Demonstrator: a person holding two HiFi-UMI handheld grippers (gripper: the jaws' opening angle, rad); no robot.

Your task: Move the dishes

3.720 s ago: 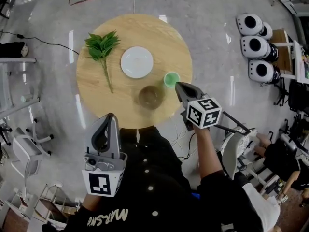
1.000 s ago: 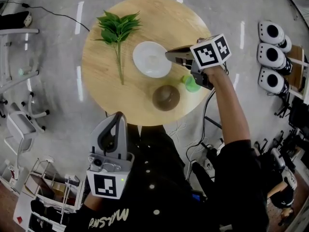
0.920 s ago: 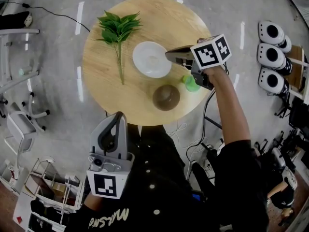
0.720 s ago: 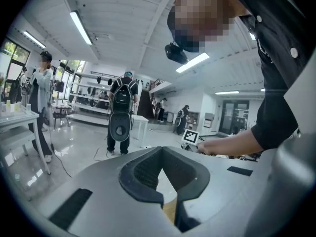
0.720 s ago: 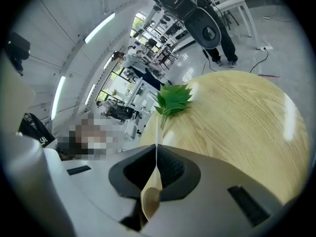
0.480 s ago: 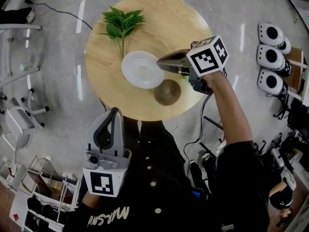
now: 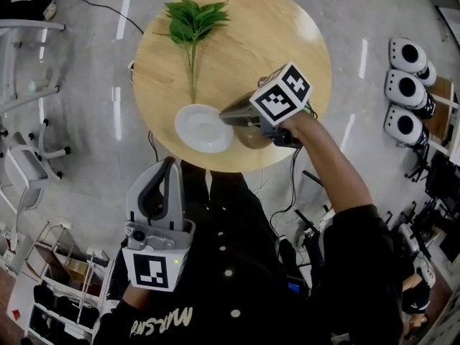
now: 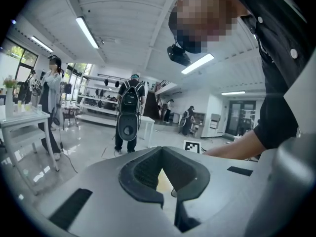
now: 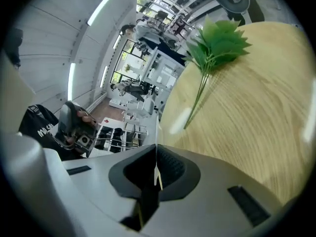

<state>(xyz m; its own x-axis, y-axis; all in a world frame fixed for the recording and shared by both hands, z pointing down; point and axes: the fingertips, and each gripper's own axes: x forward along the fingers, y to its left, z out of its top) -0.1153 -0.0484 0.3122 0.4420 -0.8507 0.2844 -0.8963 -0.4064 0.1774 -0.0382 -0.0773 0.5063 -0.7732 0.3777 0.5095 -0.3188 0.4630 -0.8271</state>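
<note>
A white plate (image 7: 201, 129) sits near the near edge of the round wooden table (image 7: 287, 27). My right gripper (image 7: 224, 118) is shut on the plate's right rim. In the right gripper view the plate (image 9: 156, 168) is a thin white edge pinched between the jaws of the right gripper (image 9: 156, 154). A brown bowl (image 7: 246, 141) peeks out from under that gripper. A green leafy sprig (image 7: 191, 19) lies at the table's far side. My left gripper (image 7: 169, 164) hangs off the table by my body. The left gripper (image 8: 161, 154) is shut and holds nothing.
White round-fronted machines (image 7: 407, 56) stand on the floor to the right. Shelving racks (image 7: 43, 300) and a chair frame (image 7: 29, 157) are at the left. A cable (image 7: 86, 2) runs over the floor. People (image 8: 127, 112) stand farther off in the room.
My right gripper has brought the plate from the table's middle to its near edge, leftwards in the head view. It now covers most of the bowl. The left gripper has hardly shifted.
</note>
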